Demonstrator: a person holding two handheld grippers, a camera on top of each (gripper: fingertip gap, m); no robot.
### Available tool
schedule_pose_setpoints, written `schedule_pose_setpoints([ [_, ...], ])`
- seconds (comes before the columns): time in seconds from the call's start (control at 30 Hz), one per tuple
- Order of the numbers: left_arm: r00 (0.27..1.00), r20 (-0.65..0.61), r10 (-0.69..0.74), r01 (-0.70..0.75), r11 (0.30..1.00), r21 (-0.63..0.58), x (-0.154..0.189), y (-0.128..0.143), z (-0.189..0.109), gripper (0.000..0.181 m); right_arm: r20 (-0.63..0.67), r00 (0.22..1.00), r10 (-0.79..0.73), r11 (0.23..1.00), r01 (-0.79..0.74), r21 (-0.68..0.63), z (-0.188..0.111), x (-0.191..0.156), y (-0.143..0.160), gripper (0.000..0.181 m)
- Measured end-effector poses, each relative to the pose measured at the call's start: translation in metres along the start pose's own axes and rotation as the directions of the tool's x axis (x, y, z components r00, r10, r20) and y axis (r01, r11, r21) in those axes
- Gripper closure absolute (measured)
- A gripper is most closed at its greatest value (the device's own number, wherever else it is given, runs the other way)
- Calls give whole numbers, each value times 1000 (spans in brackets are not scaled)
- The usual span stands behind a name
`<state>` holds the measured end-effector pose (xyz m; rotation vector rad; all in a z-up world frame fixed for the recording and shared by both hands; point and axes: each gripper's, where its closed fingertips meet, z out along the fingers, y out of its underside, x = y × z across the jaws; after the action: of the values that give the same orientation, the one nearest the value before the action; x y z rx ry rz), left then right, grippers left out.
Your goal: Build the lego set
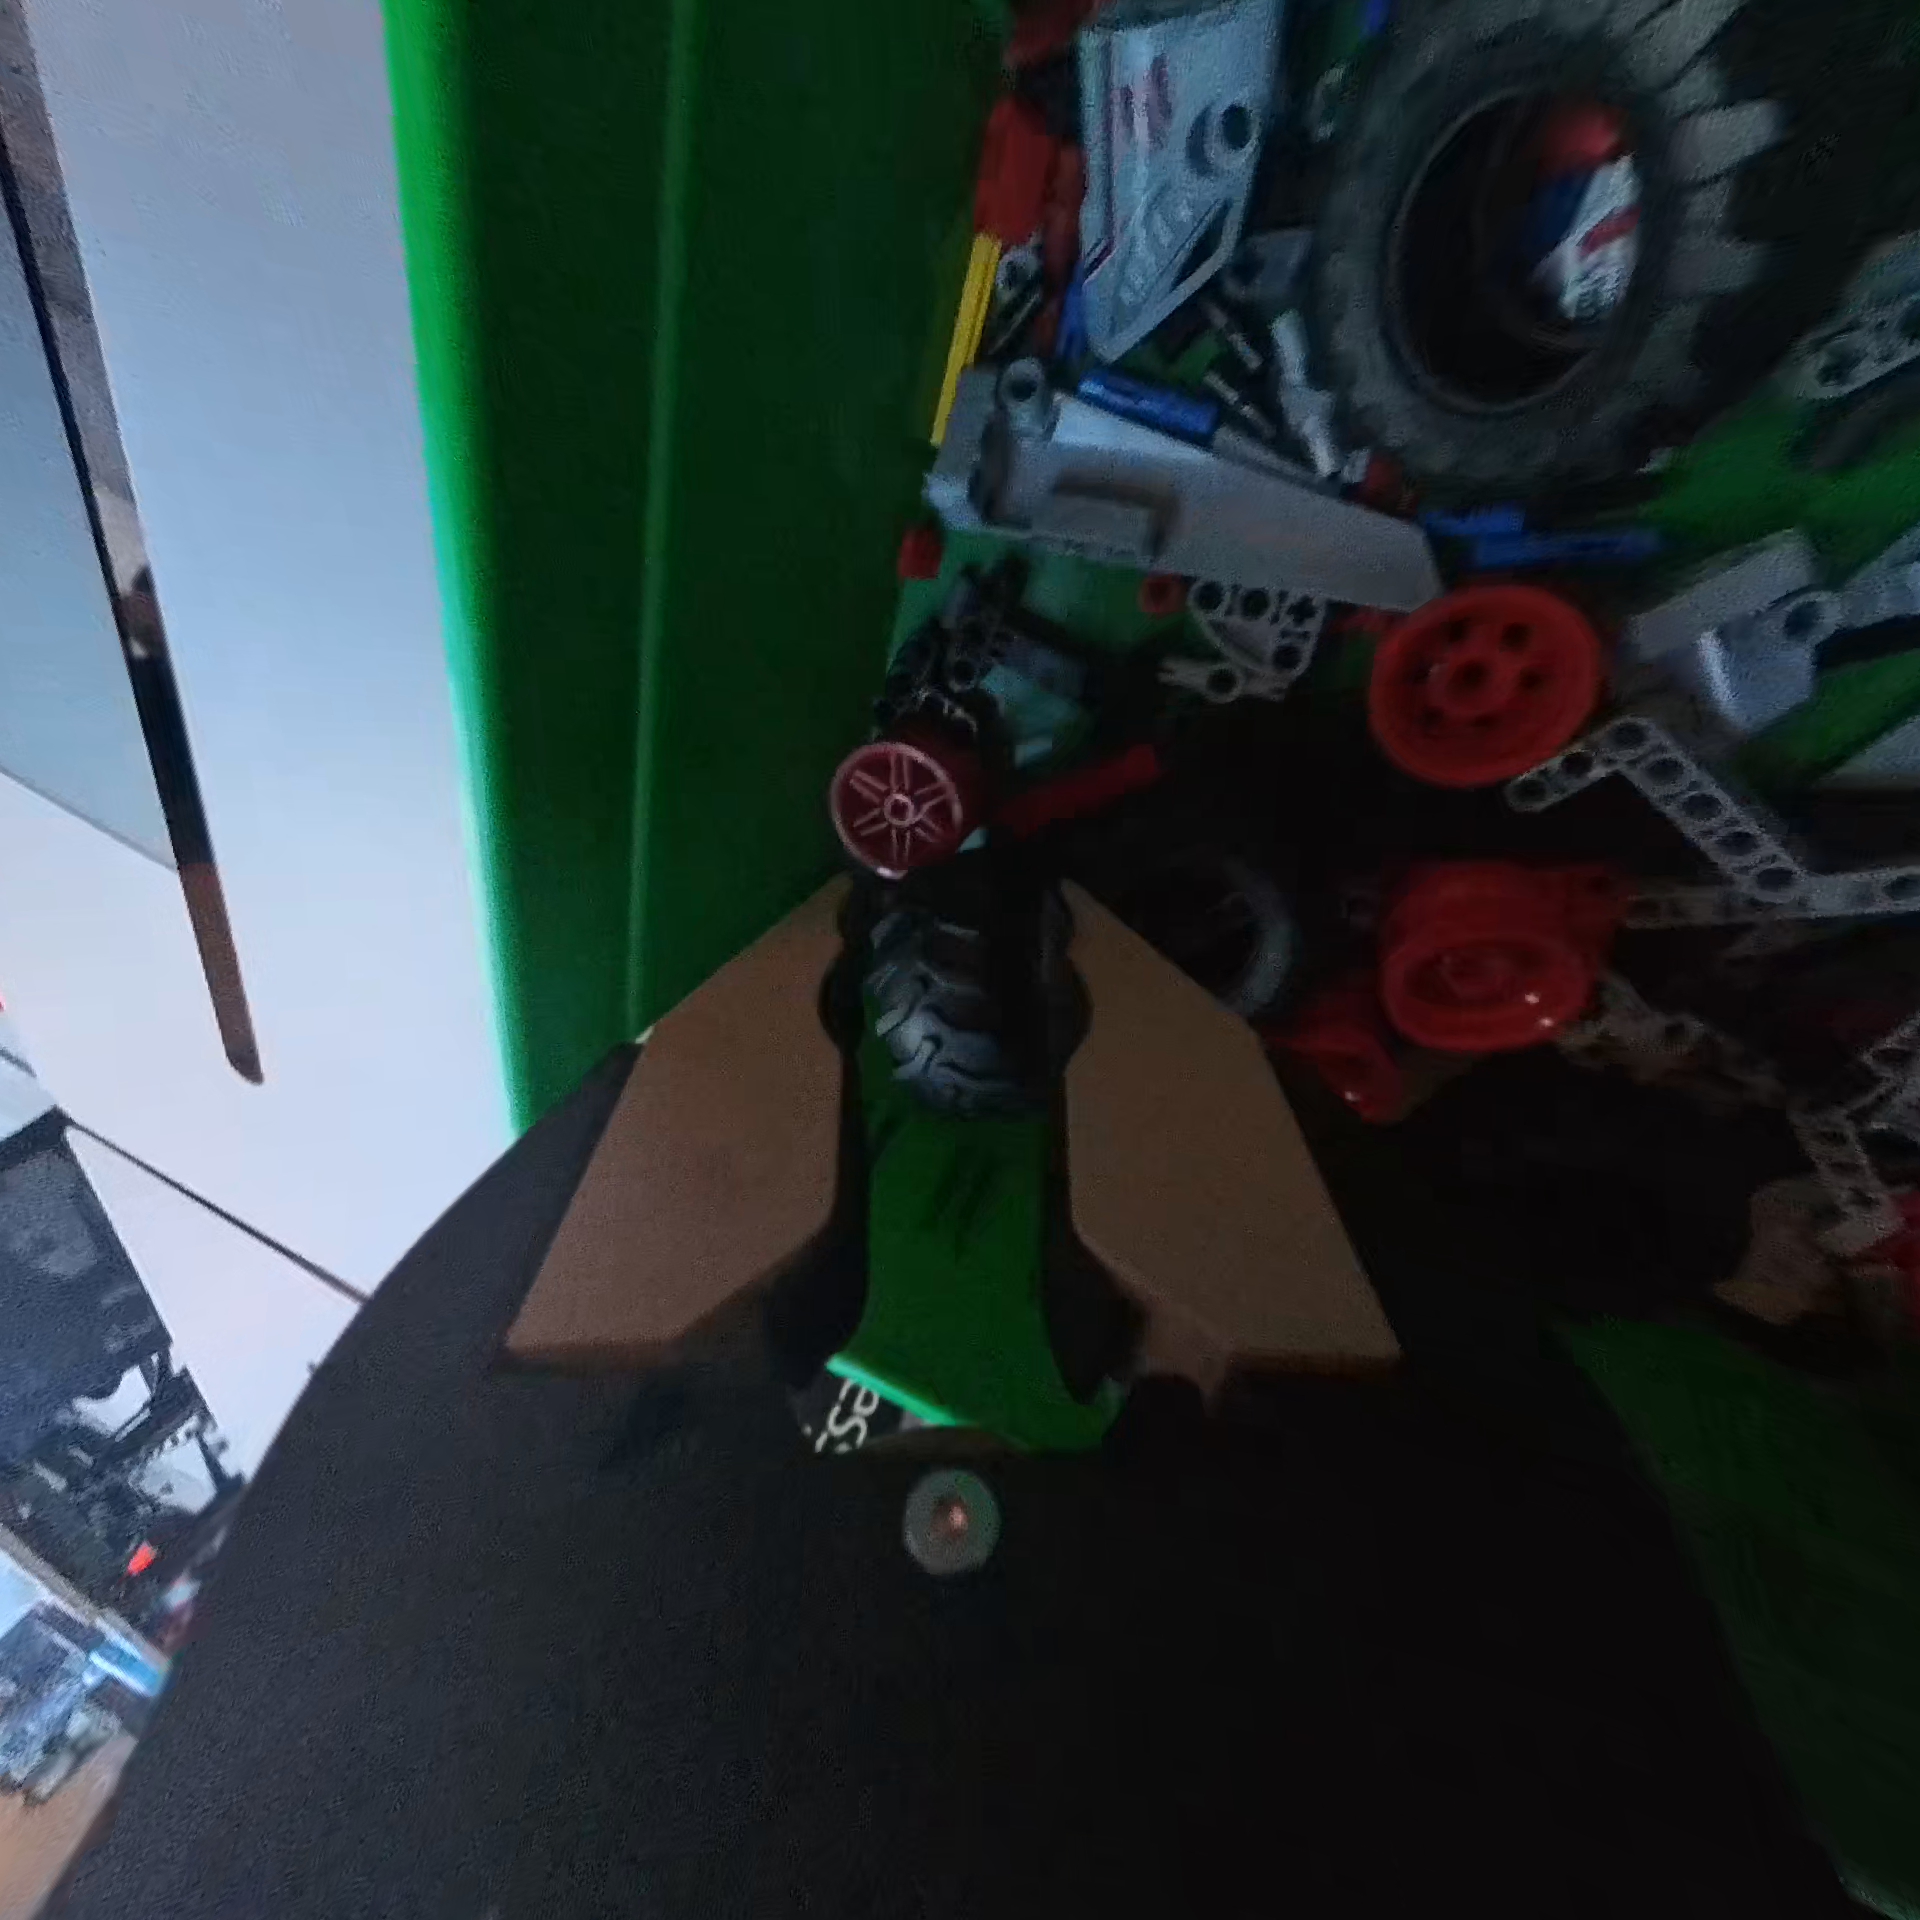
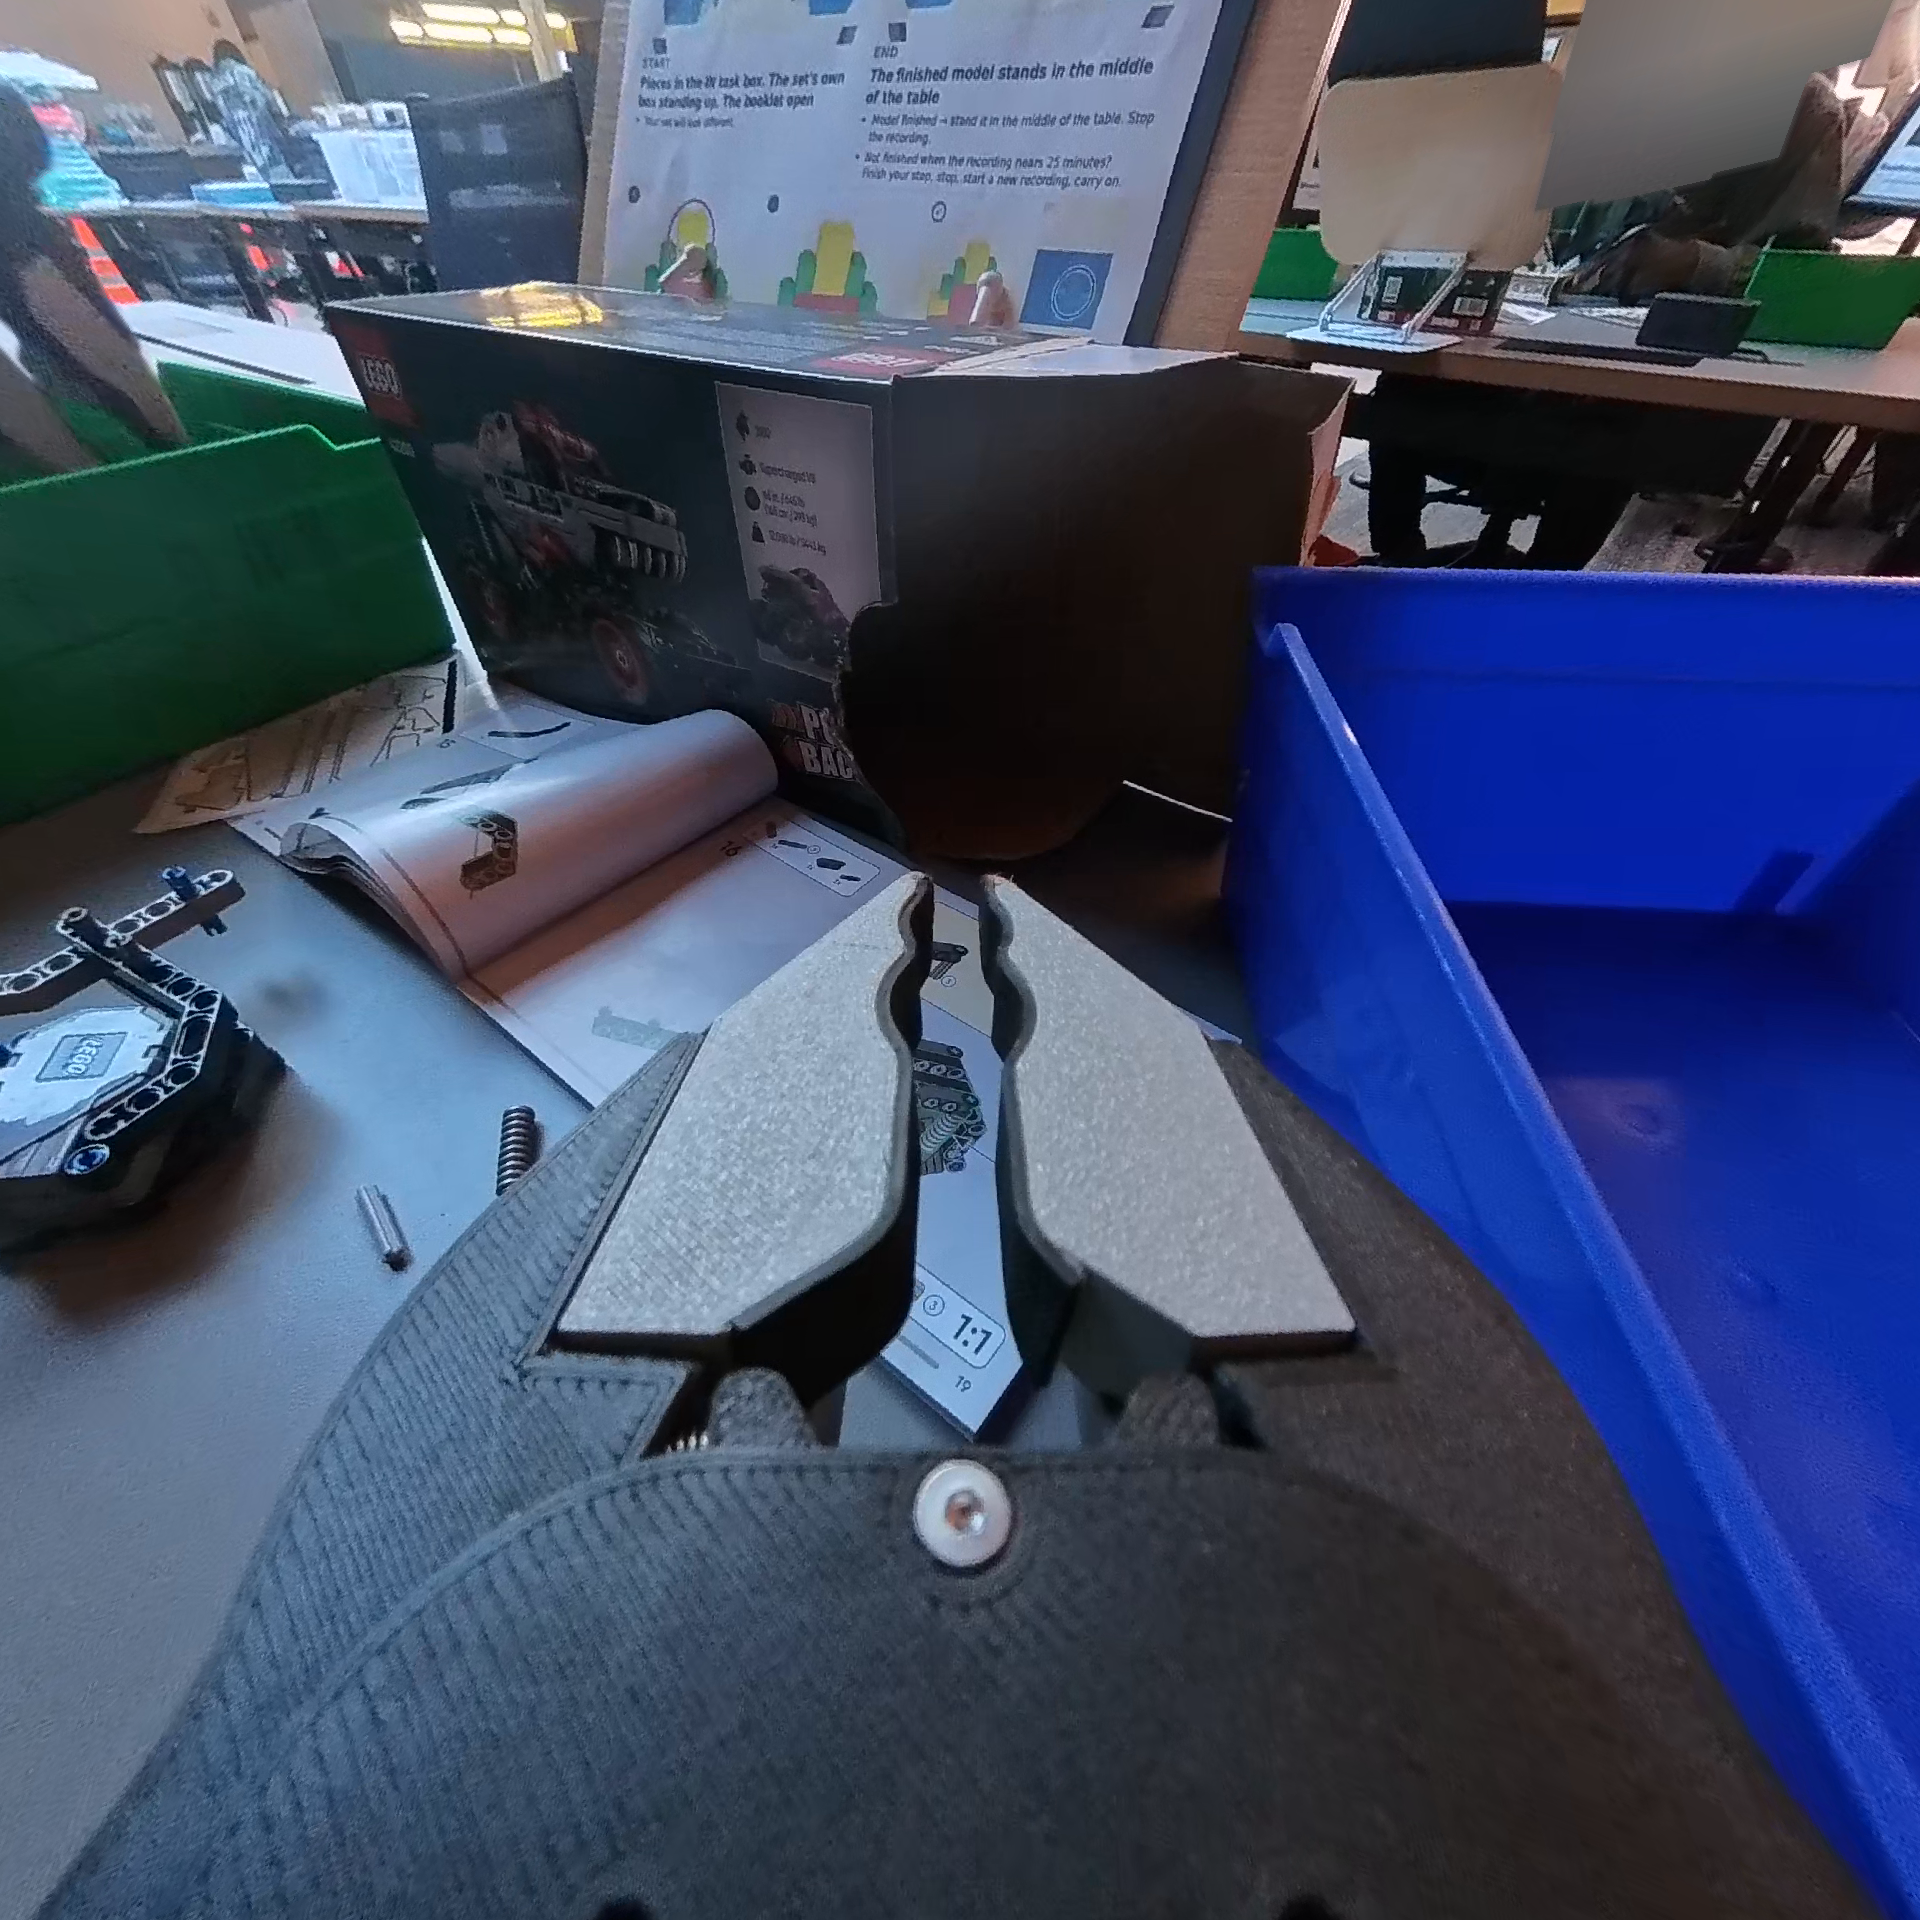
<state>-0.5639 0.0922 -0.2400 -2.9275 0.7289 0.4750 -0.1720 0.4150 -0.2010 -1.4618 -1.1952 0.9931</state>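
- Most of the build is looking undone: only one small black sub-assembly (image 2: 99, 1081) is sitting on the grey table (image 2: 343, 1101), at about nine o'clock from the right gripper (image 2: 956, 894), well apart from it.
- Two loose bits are lying near that piece, a dark spring (image 2: 514, 1146) and a short grey pin (image 2: 382, 1226), both toward eight o'clock of the right gripper's tips.
- Plenty of parts are waiting in the green bin (image 1: 665, 520): a big black tyre (image 1: 1538, 218), red wheel hubs (image 1: 1481, 681), grey beams (image 1: 1683, 821) and a long grey panel (image 1: 1174, 499), all in a heap.
- Down in that bin the left gripper (image 1: 956, 997) is pinching a small black tyre (image 1: 951, 1023) between its tan fingers (image 1: 717, 1174); I judge it is picking out a wheel part.
- Just past its tips, at twelve o'clock, a small dark-red spoked rim (image 1: 899, 805) is lying, close to the held tyre; whether the two are touching I cannot tell.
- Over at the table the right gripper is hovering with its jaws nearly pressed together, a thin slit showing and nothing in them.
- Under it the open instruction booklet (image 2: 623, 894) is lying flat, running out toward ten o'clock.
- Behind the booklet, at twelve o'clock, the set's box (image 2: 727, 520) is standing; a blue bin (image 2: 1558, 1039) is sitting at three o'clock.
- By my reckoning the wheels, the body and most of the frame are still waiting to be fitted.
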Motion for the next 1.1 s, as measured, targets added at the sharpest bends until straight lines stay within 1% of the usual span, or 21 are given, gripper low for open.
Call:
schedule_pose_setpoints([
  [0.03, 999, -25, 36, -35, 999, 18, 6, -5, 1, 154, 0, 1000, 0, 1000, 0, 0, 0, 0, 0, 177],
  [0.07, 995, -53, 87, -86, 996, 38, 16, -6, 1, 172, 0, 1000, 0, 1000, 0, 1, 0, 0, 0, 177],
  [0.1, 987, -67, 146, -142, 988, 63, 24, -6, 1, 181, 0, 1000, 0, 1000, 0, 1, 0, 0, 0, 177],
  [0.2, 963, 3, 268, -267, 958, 107, 27, -9, 4, 181, 3, 1000, 2, 1000, -2, 0, 0, 0, 0, 177],
  [0.23, 961, 26, 274, -275, 957, 89, 26, -9, 7, 181, 2, 1000, 1, 1000, -1, 0, 0, 0, 0, 177],
  [0.3, 959, 15, 282, -282, 959, 12, 28, -1, 13, 181, 4, 1000, 2, 1000, -2, -4, 1, 0, 1, 177],
  [0.33, 960, 29, 279, -279, 960, -11, 24, 2, 12, 175, 5, 1000, 2, 1000, -2, -2, 0, -1, 0, 177],
  [0.37, 964, 60, 259, -260, 966, -5, 17, 3, 7, 153, 6, 1000, 1, 1000, -1, 0, 0, -1, 0, 177],
  [0.4, 971, 71, 228, -230, 973, 30, 13, 2, 0, 141, 9, 1000, 2, 1000, -2, 1, 0, -1, 0, 177],
  [0.47, 986, 6, 168, -168, 980, 109, 17, 0, -13, 140, 15, 1000, 5, 1000, -5, -4, 1, -2, 1, 177],
  [0.53, 978, -102, 182, -170, 979, 115, 35, 8, -18, 123, 17, 1000, 2, 1000, -2, -8, 2, -3, 1, 176],
  [0.6, 959, -139, 245, -233, 967, 100, 50, 16, -16, 151, 14, 1000, 0, 1000, 0, -5, 2, -3, 1, 176],
  [0.63, 952, -137, 272, -262, 961, 91, 53, 18, -14, 156, 13, 1000, 1, 1000, -1, -4, 1, -3, 1, 177],
  [0.7, 944, -144, 296, -289, 955, 68, 57, 18, -8, 162, 13, 1000, 5, 1000, -5, -2, 1, -2, 0, 177],
  [0.77, 949, -124, 289, -292, 956, -11, 52, 20, 6, 170, 11, 1000, 5, 1000, -5, -5, 1, -2, 1, 177],
  [0.8, 946, -130, 298, -308, 949, -62, 52, 23, 13, 170, 10, 1000, 3, 1000, -3, -5, 1, -2, 1, 176],
  [0.83, 941, -122, 317, -327, 943, -70, 51, 20, 14, 170, 10, 1000, 2, 1000, -2, -6, 1, -2, 1, 176],
  [0.93, 929, 55, 366, -370, 921, 126, 42, -25, 0, 170, 9, 1000, 3, 1000, -2, -7, 2, -2, 1, 177],
  [1.0, 926, 153, 344, -373, 894, 249, 35, -53, -17, 170, 11, 1000, 5, 1000, -5, -9, 2, -2, 2, 177],
  [1.07, 937, 219, 274, -331, 896, 296, 22, -62, -31, 170, 11, 1000, 4, 1000, -4, -9, 2, -2, 2, 177],
  [1.1, 943, 201, 265, -316, 902, 296, 22, -59, -33, 170, 10, 1000, 3, 1000, -2, -9, 2, -2, 2, 177],
])
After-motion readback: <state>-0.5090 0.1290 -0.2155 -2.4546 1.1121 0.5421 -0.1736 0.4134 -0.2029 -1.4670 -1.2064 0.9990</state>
